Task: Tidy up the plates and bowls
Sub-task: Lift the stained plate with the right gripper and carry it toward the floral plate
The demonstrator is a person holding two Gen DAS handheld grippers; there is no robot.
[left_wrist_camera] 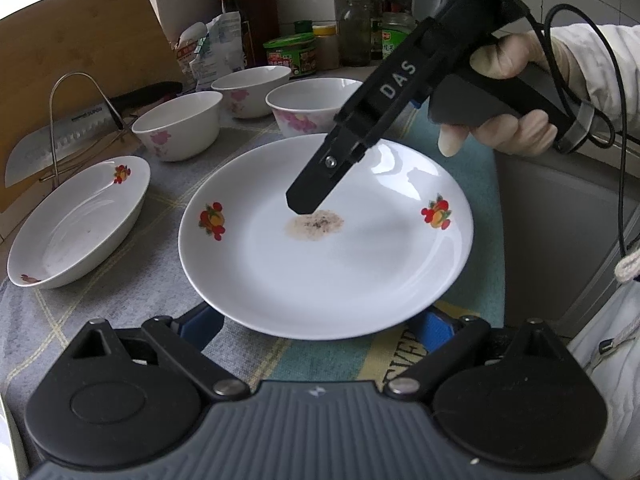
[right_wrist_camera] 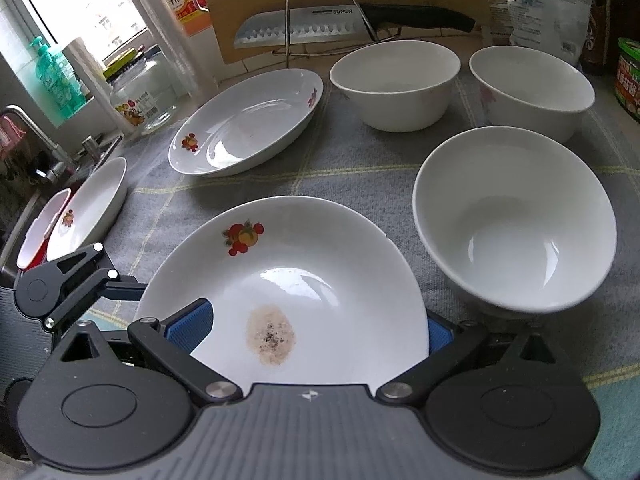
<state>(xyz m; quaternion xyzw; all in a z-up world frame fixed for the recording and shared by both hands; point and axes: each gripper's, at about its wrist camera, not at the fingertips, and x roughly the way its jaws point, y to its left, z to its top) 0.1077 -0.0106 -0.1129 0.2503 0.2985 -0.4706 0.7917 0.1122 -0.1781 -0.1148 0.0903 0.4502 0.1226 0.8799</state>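
A home kitchen; a Supor knife (right_wrist_camera: 304,28) rests on a wire rack (right_wrist_camera: 320,8) against a wooden cutting board (left_wrist_camera: 80,36); sauce bottles (left_wrist_camera: 232,12) and jars (left_wrist_camera: 290,56) crowd the tabletop (right_wrist_camera: 360,168); a faucet (right_wrist_camera: 36,136) stands beside dish soap (right_wrist_camera: 56,76).
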